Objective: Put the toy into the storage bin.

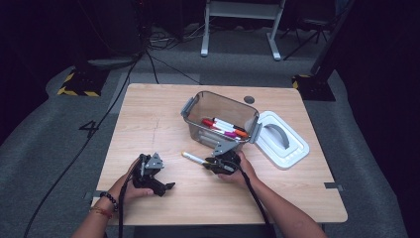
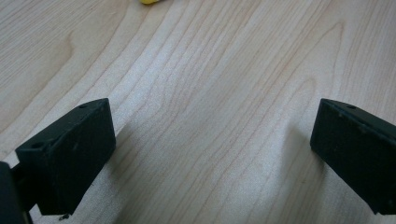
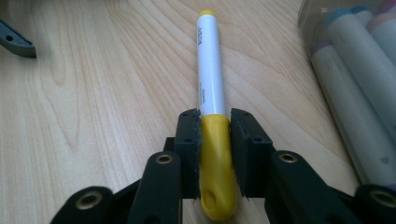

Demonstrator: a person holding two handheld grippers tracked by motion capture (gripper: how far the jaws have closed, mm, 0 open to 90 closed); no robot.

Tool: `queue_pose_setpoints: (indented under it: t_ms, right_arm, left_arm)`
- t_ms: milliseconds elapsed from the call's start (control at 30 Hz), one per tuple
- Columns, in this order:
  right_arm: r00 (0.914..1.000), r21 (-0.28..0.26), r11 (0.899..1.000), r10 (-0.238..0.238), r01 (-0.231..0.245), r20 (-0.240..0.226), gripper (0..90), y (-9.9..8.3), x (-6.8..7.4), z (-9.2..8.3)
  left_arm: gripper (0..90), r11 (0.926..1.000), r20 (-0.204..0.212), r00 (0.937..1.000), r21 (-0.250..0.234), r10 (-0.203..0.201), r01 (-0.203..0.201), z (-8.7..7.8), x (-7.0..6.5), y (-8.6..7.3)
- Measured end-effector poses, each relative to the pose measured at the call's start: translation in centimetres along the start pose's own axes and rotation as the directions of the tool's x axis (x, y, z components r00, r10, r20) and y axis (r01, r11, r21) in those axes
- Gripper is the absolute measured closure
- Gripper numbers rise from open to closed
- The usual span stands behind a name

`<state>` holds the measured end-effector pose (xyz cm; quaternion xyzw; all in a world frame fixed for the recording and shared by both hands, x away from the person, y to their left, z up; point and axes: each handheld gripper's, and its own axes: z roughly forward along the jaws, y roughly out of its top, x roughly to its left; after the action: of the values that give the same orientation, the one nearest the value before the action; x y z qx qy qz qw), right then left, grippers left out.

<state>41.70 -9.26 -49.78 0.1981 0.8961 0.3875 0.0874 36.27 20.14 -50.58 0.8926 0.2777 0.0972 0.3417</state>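
A marker (image 1: 194,157) with a white barrel and yellow ends lies on the wooden table (image 1: 148,124), just in front of a clear plastic bin (image 1: 190,106). My right gripper (image 1: 208,161) is shut on its yellow cap. In the right gripper view the marker (image 3: 210,70) points away from the gripper (image 3: 215,123), both pads pressed against the cap. My left gripper (image 1: 168,187) rests low over the table at the front left, held in a hand. Its jaws stand wide open over bare wood (image 2: 212,140), with nothing between them.
The bin holds several more markers (image 1: 225,127), which lie at the right edge of the right gripper view (image 3: 355,93). The bin's white lid with a grey handle (image 1: 280,141) lies on the table to its right. A round cable hole (image 1: 249,99) sits behind the bin.
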Motion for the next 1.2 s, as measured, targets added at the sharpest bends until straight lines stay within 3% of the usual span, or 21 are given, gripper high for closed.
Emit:
queue_pose_setpoints:
  t_ms: [167,333,667,1200]
  right_arm:
    - [0.9998,0.007,1.000,-0.021,0.021,0.003,74.0,0.0,-0.1,-0.2]
    - [0.9993,-0.012,1.000,-0.017,0.017,-0.033,75.1,-0.2,-0.6,-1.2]
    - [0.9985,-0.016,0.999,-0.048,0.048,-0.025,75.1,-0.3,-1.2,-3.1]
    - [0.9942,-0.074,0.992,-0.106,0.104,-0.017,75.1,0.7,-0.4,-7.1]
  left_arm:
    - [0.5,1.0000,0.000,1.0000,0.000,0.000,0.000,0.0,0.0,0.0]
    - [0.5,1.0000,0.000,1.0000,0.000,0.000,0.000,0.0,0.0,0.0]
    - [0.5,1.0000,0.000,1.0000,0.000,0.000,0.000,0.0,0.0,0.0]
    - [0.5,1.0000,0.000,1.0000,0.000,0.000,0.000,0.0,0.0,0.0]
